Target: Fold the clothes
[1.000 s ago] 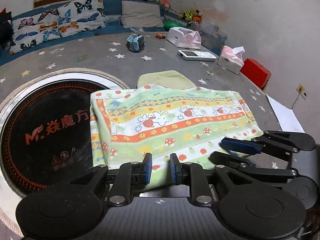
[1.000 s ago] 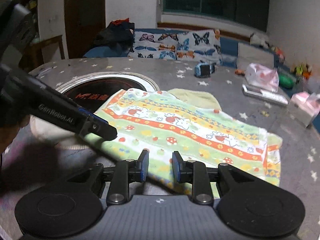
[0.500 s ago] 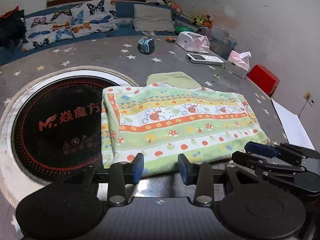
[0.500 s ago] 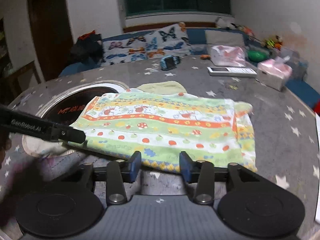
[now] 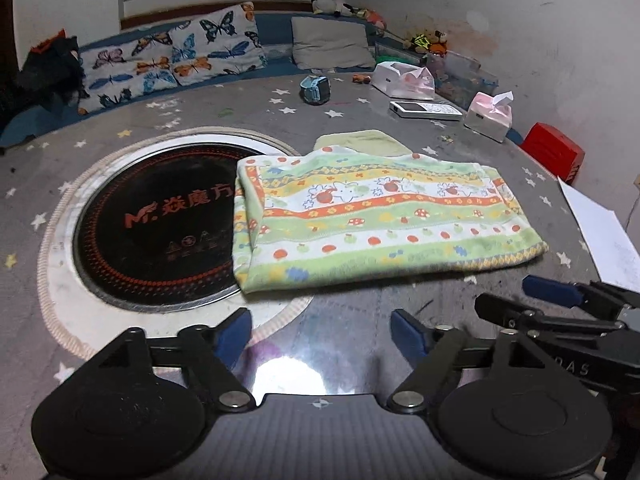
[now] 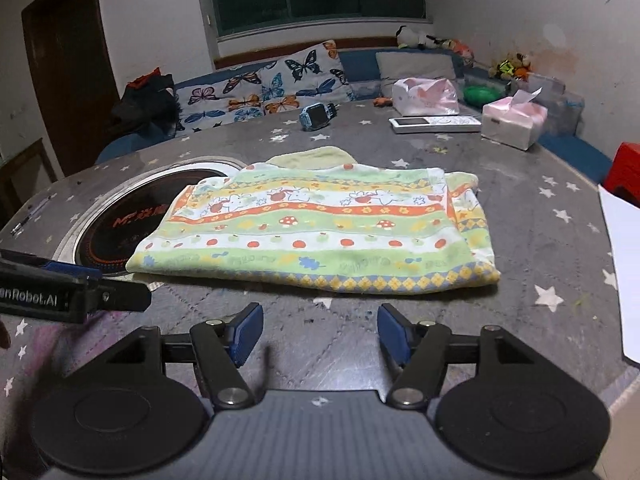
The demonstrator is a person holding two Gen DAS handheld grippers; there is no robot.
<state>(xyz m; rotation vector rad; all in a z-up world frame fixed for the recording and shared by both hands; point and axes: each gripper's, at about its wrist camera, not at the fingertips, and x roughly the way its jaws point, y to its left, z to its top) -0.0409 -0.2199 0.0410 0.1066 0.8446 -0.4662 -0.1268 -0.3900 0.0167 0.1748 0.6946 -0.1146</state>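
Both had drawn back and widened, so this fold looked finished. The left gripper (image 5: 320,330) hung open, empty, by the round black hotplate (image 5: 160,232). Ahead of its jaws, apart, lay the folded green-and-orange patterned cloth (image 5: 380,220). The right gripper (image 6: 320,334) gaped, empty too.

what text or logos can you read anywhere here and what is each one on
"M" logo with Chinese characters, roughly "焱魔方": orange print on the black round cooktop set in the table.
"...anRobot.AI" (start cut off): white print on the left gripper, seen from the right wrist.
"...DAS" (partial, faint): on the right gripper, seen from the left wrist.
Pale lettering along the folded towel: too blurred to read.
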